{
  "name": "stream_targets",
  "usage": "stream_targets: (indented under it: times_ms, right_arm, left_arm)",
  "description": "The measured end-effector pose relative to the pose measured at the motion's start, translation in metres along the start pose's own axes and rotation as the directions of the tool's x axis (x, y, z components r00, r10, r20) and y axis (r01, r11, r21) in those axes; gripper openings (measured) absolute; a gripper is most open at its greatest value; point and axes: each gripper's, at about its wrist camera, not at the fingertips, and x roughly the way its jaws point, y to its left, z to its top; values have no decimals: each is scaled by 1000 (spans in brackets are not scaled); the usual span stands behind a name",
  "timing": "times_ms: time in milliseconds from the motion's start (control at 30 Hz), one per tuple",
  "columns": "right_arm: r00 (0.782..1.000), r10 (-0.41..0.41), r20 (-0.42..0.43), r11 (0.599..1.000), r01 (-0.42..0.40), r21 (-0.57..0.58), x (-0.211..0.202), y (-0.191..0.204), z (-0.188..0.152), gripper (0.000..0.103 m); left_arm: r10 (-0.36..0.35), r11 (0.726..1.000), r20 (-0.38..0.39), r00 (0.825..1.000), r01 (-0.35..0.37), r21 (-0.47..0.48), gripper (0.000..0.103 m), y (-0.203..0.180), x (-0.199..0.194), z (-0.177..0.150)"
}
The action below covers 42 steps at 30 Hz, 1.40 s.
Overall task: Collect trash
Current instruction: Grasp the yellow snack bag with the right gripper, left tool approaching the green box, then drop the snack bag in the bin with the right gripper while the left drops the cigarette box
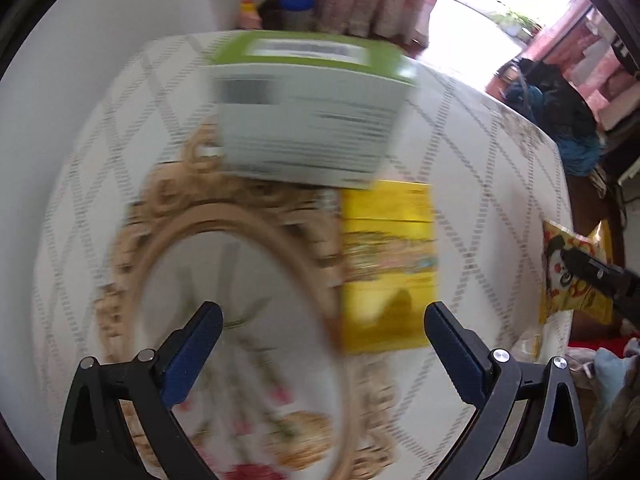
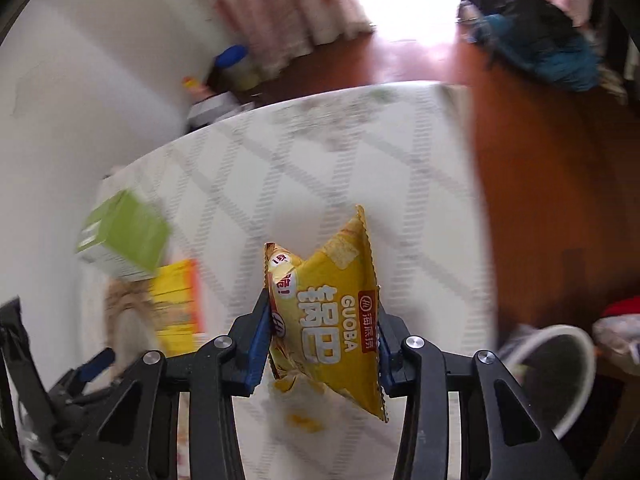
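My right gripper (image 2: 322, 340) is shut on a yellow snack bag (image 2: 332, 320) marked GUOBA and holds it above the table's white patterned cloth (image 2: 320, 168). The bag also shows at the right edge of the left wrist view (image 1: 572, 276), with the right gripper's dark fingers on it. My left gripper (image 1: 324, 340) is open and empty above an oval mirror (image 1: 240, 300) in a gold ornate frame, close to a flat yellow packet (image 1: 388, 264). A green-and-white box (image 1: 308, 112) lies beyond the mirror.
A white-rimmed bin (image 2: 560, 368) stands on the floor at the right of the table. The green box (image 2: 124, 236) and yellow packet (image 2: 176, 300) lie at the table's left. Bottles (image 1: 288, 12) stand behind the table by the wall. Dark clothes (image 2: 532, 36) lie heaped beyond.
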Motion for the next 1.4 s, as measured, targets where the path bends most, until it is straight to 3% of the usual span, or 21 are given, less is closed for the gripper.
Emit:
stream_targets:
  times_ms: [167,300,367,400,433,700,1033,1167,1400]
  right_arm:
    - [999,-3,-37,1000,4,29,7,-25,0,45]
    - [999,-16,-36,1000,16,8,7,-23,1,45]
    - [999,-32,-35,999,32,-10,9,-18,1,45]
    - [999,-39,-36,999,38,-18,9,-15,1,46]
    - [998,-44,-37,999,43,-23,10,-13,1,46]
    - [998,-56,4,997,56,-59,-8,-6,-4,44]
    - [986,-21,164,997,34,-76,-104,0,-36,43]
    - [973,-26,227,999,33,-26,-146,-23,-54,43]
    - [955,-81,286,991,47,124,-200,-113,-100,43]
  left_arm:
    - [22,998,-15,1000,-21,57,101,-34,13,6]
    - [87,994,29,996,-89,66,78,-38,13,13]
    - [88,994,52,995,-91,65,68,-37,11,11]
    - [86,993,62,994,-90,70,55,-38,10,11]
    - [93,992,69,993,-98,80,52,-39,8,10]
    - [95,988,90,991,-105,109,52,-22,-9,-13]
    - [27,984,226,974,-65,164,52,-46,-88,-50]
    - [-41,977,284,958,-22,213,52,-76,-131,-60]
    - [-159,939,311,937,46,341,52,-155,-167,-83]
